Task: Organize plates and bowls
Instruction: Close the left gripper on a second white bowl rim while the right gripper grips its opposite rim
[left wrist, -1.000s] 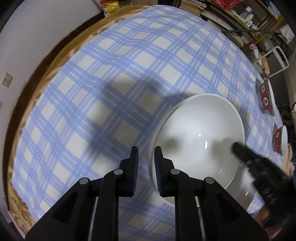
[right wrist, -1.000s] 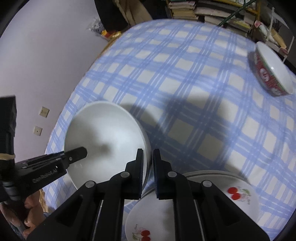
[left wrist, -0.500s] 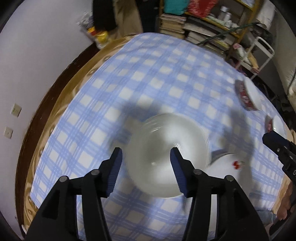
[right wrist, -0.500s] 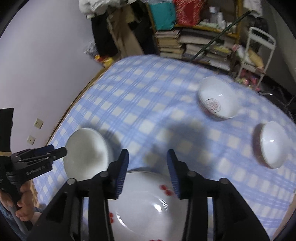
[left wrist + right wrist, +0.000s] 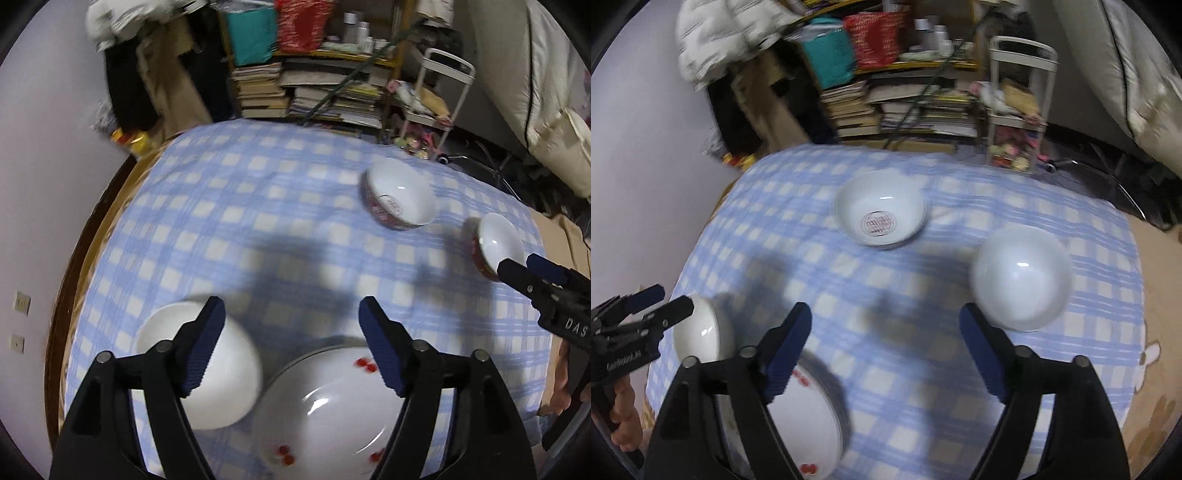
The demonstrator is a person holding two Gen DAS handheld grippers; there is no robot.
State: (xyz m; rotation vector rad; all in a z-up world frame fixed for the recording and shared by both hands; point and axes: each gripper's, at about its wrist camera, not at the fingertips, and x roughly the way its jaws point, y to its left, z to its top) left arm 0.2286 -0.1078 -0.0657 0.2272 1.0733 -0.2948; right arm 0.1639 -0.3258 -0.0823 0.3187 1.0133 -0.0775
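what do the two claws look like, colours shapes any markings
Both claws, left and right, are matte black plastic with triangular cut-outs in the arms and silver pivot screws. Each finger ends in a ribbed dark blue pad. White lettering runs along each body: "DAS" reads on the right one seen from the side; the left's is too blurred.

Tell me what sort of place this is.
Probably a lived-in home room, used for dining and storage: a table with a blue checked cloth and bowls, stacked books on cluttered shelves behind.
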